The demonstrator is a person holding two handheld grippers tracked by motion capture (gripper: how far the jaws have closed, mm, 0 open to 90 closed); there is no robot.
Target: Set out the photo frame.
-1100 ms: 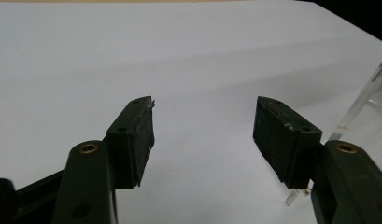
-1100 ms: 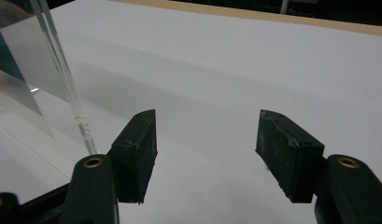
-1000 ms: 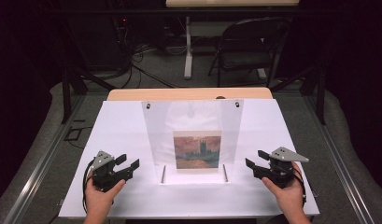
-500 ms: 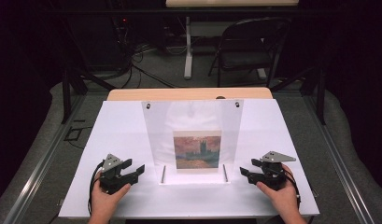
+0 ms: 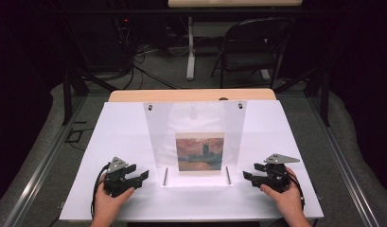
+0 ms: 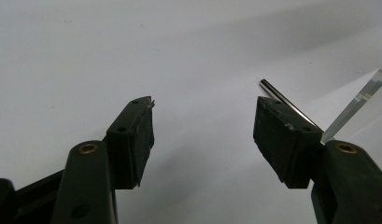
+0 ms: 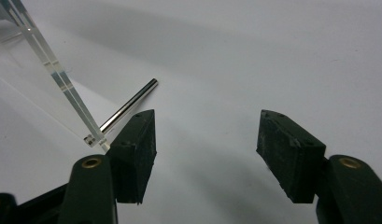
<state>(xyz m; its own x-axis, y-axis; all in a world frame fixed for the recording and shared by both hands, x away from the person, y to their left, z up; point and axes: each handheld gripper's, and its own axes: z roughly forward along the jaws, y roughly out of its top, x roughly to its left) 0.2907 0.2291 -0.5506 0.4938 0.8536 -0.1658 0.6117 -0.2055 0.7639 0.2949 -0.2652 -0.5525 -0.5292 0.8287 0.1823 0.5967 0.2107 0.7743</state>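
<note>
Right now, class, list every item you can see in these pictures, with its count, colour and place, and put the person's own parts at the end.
White rectangular board: one, white, covering the table top.
Wooden table edge: one, light brown, showing past the board's far side.
Clear acrylic stand: one, transparent, upright at the board's middle.
Small landscape painting: one, orange, green and blue, leaning in the stand.
Thin metal rods: two, silver, lying at the stand's base, one at each side.
Folding chair: one, dark, on the floor beyond the table.
Floor cables: several, black, behind the table.
Left tool: one, black, jaws open, left of the stand.
Right tool: one, black, jaws open, right of the stand.
Hands: two, at the near edge.
</note>
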